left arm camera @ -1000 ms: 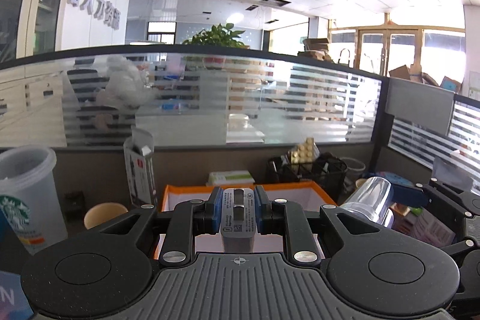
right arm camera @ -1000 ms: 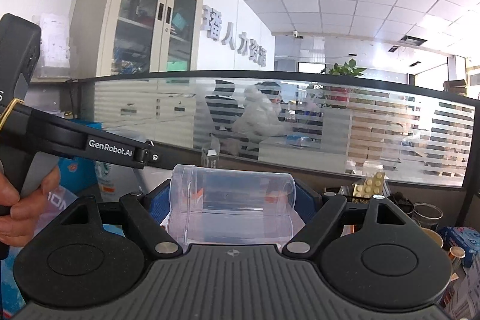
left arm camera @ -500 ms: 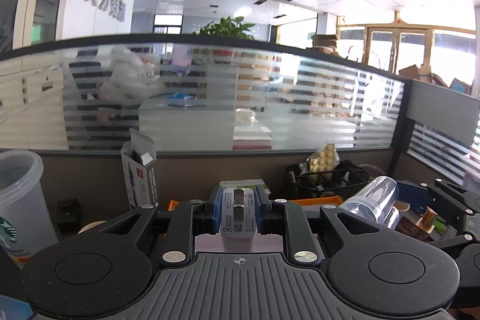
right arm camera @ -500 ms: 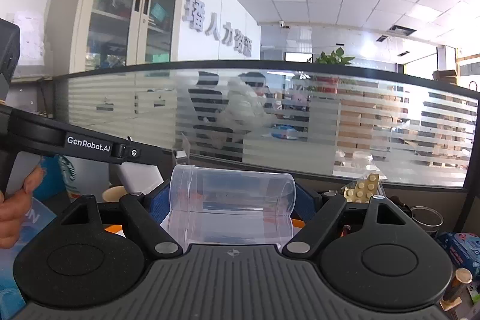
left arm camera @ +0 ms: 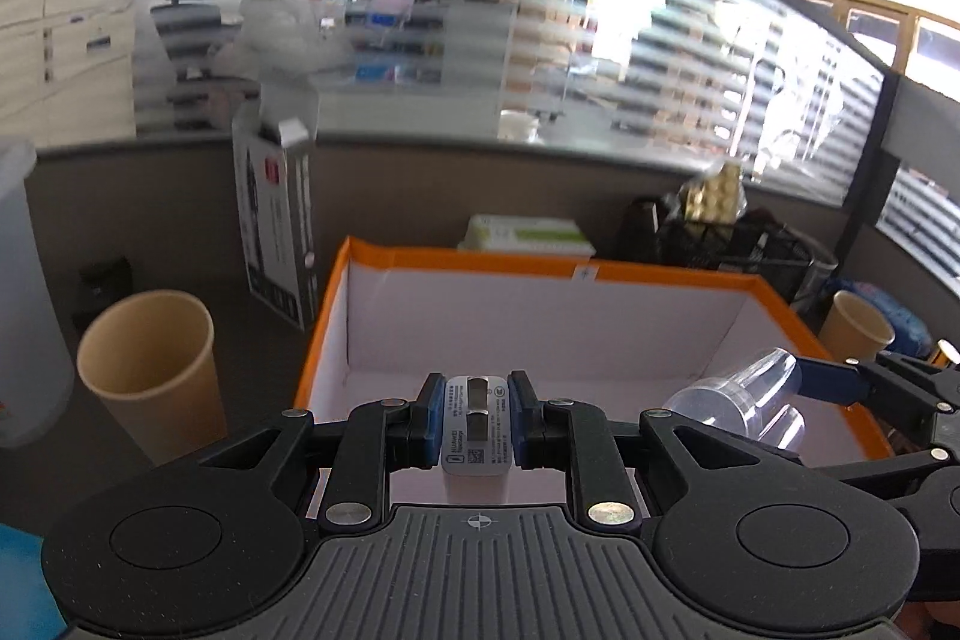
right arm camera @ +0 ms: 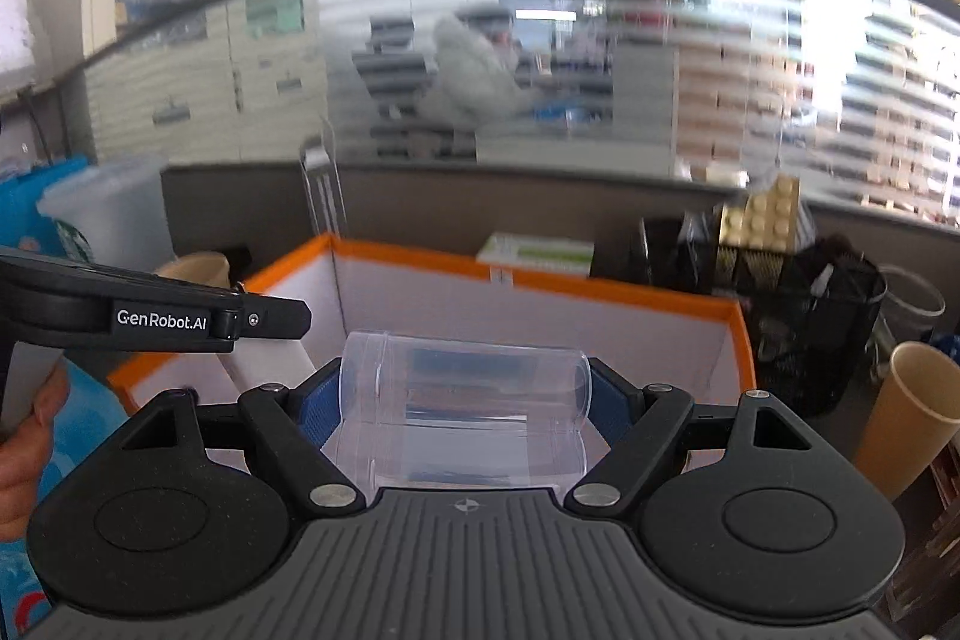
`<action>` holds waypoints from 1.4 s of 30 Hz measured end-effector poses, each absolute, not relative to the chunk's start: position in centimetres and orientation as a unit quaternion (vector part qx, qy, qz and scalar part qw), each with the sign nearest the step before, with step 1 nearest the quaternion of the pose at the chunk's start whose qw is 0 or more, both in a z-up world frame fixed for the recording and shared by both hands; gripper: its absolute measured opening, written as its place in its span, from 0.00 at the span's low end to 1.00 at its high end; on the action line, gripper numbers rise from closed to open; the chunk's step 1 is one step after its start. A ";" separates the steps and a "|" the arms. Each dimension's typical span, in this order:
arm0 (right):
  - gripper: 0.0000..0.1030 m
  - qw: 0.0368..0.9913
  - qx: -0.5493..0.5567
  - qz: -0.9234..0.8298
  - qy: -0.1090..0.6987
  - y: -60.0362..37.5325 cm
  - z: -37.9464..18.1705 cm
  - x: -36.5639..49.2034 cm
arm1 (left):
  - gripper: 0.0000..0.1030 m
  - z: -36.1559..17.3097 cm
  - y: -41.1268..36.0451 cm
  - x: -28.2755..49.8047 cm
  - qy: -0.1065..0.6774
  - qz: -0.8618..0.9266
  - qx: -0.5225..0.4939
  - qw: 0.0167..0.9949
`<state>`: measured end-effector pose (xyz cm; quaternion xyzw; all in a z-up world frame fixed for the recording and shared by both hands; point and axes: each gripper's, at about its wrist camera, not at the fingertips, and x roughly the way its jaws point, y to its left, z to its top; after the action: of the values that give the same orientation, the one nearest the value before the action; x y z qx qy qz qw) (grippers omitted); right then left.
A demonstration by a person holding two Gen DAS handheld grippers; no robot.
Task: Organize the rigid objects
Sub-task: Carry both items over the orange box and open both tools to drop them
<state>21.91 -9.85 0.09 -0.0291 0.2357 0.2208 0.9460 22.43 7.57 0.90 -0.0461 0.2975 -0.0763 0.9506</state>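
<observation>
Orange-rimmed box [left arm camera: 600, 274] below both loads. Left gripper [left arm camera: 478, 415] jaws narrow, pinching charger [left arm camera: 477, 421]; right gripper [right arm camera: 462, 400] jaws wide, clamping clear cup [right arm camera: 462, 400]. Lower each inside walls before releasing, well apart.

Paper cup [left arm camera: 147, 358] left of box [left arm camera: 540, 268]

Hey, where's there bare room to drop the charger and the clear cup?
The white floor of the orange-rimmed box is bare right to its walls. It is crowded outside: a paper cup and upright carton on its left, a black mesh basket and another paper cup on its right.
</observation>
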 end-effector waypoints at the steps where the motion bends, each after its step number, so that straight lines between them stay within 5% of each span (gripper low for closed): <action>1: 0.77 0.945 -0.031 0.217 0.243 -10.1 -0.3 22.1 | 0.19 0.6 7.5 22.5 0.301 -0.075 -0.045 0.950; 28: 0.78 0.911 -0.063 0.199 0.355 -9.1 -2.3 25.3 | 0.19 -0.8 6.4 22.9 0.326 -0.075 -0.026 0.942; 38: 0.89 0.913 -0.070 0.190 0.354 -9.2 -1.7 24.6 | 0.22 -0.3 6.5 21.8 0.327 -0.060 -0.025 0.943; 41: 0.92 0.917 -0.083 0.189 0.342 -9.1 -1.0 23.5 | 0.35 0.5 6.7 20.9 0.318 -0.054 -0.026 0.946; 42: 0.92 0.919 -0.087 0.188 0.336 -9.1 -0.7 23.1 | 0.49 0.9 6.7 20.5 0.313 -0.051 -0.027 0.948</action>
<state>23.12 -9.11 -0.65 -0.0869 0.3361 0.1885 0.9187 20.50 6.71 0.86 -0.0268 0.3126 -0.0513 0.9481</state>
